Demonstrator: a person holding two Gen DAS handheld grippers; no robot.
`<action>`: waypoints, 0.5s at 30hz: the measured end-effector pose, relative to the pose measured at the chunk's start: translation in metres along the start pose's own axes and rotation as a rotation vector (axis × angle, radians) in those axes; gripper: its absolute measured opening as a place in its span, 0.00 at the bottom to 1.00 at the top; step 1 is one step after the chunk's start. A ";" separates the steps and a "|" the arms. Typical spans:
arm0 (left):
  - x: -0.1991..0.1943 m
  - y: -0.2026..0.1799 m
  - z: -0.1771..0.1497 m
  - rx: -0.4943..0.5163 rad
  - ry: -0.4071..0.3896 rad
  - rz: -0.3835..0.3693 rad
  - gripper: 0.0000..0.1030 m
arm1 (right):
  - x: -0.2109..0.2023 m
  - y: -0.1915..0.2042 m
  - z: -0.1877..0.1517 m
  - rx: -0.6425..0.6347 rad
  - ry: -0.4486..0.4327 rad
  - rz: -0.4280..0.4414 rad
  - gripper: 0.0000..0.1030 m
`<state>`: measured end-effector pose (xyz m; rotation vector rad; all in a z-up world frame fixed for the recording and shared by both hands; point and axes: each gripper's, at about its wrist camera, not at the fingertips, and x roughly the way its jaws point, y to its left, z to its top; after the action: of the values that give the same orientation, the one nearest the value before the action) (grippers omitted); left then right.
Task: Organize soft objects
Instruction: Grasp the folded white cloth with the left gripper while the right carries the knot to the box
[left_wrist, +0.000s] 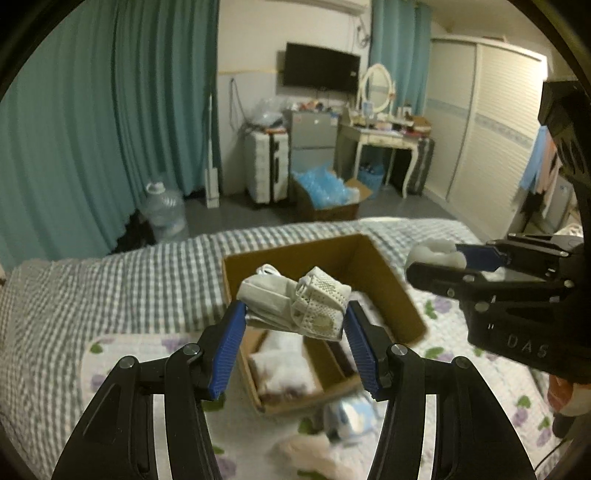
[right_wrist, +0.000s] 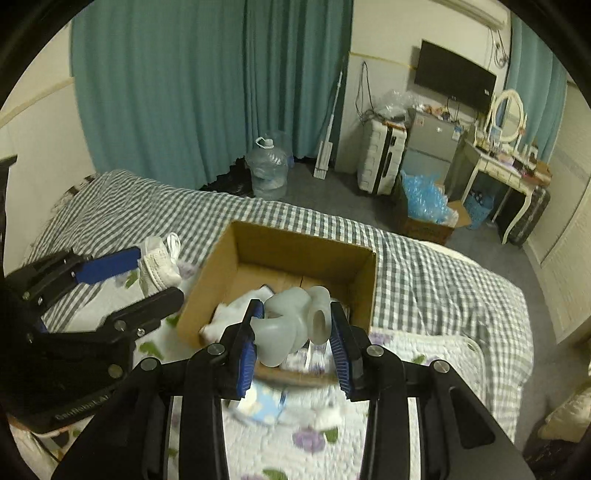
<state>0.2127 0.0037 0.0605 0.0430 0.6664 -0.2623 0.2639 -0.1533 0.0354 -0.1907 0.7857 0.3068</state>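
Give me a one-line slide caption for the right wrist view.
Right gripper holds a translucent soft piece over the open cardboard box on the bed.

The cardboard box (right_wrist: 295, 243) is open-topped; its floor is partly covered by white bundles (left_wrist: 284, 365), the far corner left bare.

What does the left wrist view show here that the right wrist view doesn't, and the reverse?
Only the left wrist view: the wardrobe with clothes hanging beside it, and the left tool gripping a folded white mesh item head-on.
Only the right wrist view: the right tool closed on a translucent silicone piece over the box, and a cream pillow at lower right.
Both: the cardboard box on the checked bedspread, teal curtains, water jug, suitcase, television, vanity table.
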 end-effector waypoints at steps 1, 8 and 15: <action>0.018 0.004 0.002 -0.005 0.016 0.002 0.52 | 0.011 -0.003 0.003 0.014 0.006 0.004 0.34; 0.088 0.011 -0.012 0.013 0.080 0.003 0.54 | 0.095 -0.021 0.012 0.065 0.060 0.015 0.36; 0.114 0.005 -0.014 0.021 0.064 0.001 0.64 | 0.129 -0.039 0.010 0.110 0.042 0.017 0.67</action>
<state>0.2915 -0.0158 -0.0207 0.0720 0.7274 -0.2682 0.3693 -0.1612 -0.0479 -0.0871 0.8441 0.2752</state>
